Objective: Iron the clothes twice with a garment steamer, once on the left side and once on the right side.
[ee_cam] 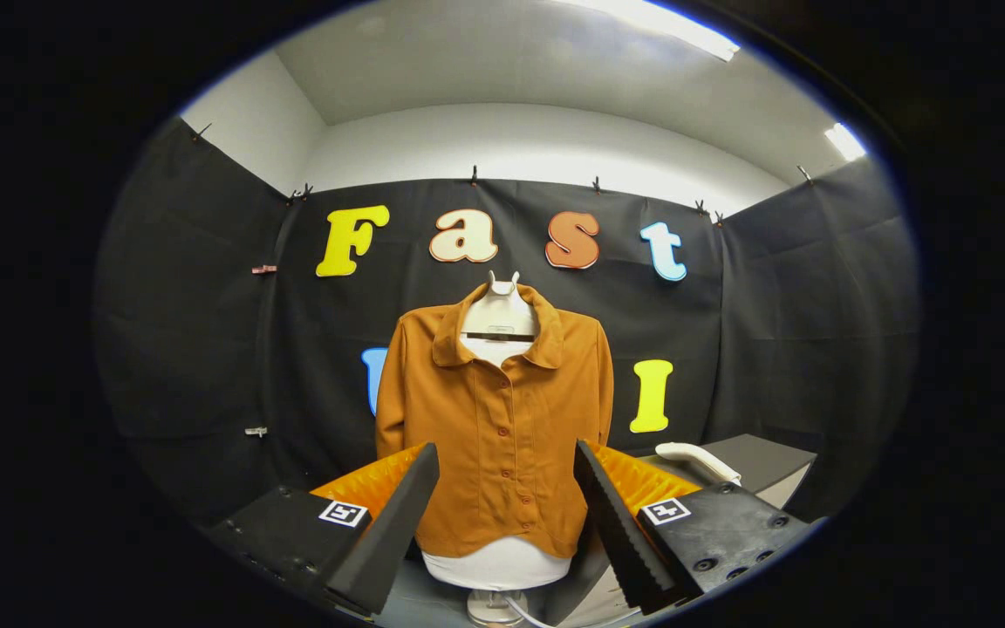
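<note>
- My gripper (507,515) is spread wide with nothing between its fingers; it hangs in the air facing the brown shirt (498,419), well short of it.
- The shirt sits buttoned on a white mannequin torso (499,563) on a stand, straight ahead and framed by my two fingers.
- The garment steamer (696,460), a white handle-shaped piece as far as I can tell, lies on the dark worktop (764,460) beyond my right finger, to the right of the shirt. I am not touching it.
- Judging from this, the task is at its very start: the steamer is not picked up and neither the left nor the right side looks worked.
- Left to do: take the steamer, pass it down one side of the shirt, then the other.
</note>
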A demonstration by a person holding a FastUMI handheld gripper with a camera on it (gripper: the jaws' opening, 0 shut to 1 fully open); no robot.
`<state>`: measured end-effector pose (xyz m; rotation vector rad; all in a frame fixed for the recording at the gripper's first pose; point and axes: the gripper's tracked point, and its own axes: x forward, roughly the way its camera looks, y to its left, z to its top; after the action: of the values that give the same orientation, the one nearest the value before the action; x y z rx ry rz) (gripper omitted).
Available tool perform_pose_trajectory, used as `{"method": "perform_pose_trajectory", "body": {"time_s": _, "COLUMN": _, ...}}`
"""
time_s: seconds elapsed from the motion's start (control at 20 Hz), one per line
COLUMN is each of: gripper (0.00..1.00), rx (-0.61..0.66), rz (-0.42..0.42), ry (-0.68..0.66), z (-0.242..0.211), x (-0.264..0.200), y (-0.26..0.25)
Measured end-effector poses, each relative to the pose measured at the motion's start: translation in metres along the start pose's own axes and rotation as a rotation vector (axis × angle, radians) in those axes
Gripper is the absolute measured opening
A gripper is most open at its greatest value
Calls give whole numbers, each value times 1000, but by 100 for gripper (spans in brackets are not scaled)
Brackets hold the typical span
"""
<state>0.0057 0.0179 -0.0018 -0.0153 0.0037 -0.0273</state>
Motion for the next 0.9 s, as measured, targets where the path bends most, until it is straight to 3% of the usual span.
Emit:
{"method": "perform_pose_trajectory", "body": {"time_s": 0.5, "gripper": 98, "rx": -11, "rz": -95, "ry": 33, "z": -14, "x": 3, "y": 6}}
{"method": "perform_pose_trajectory", "body": {"time_s": 0.9, "gripper": 98, "rx": -6, "rz": -150, "ry": 58, "z": -30, "x": 41, "y": -43}}
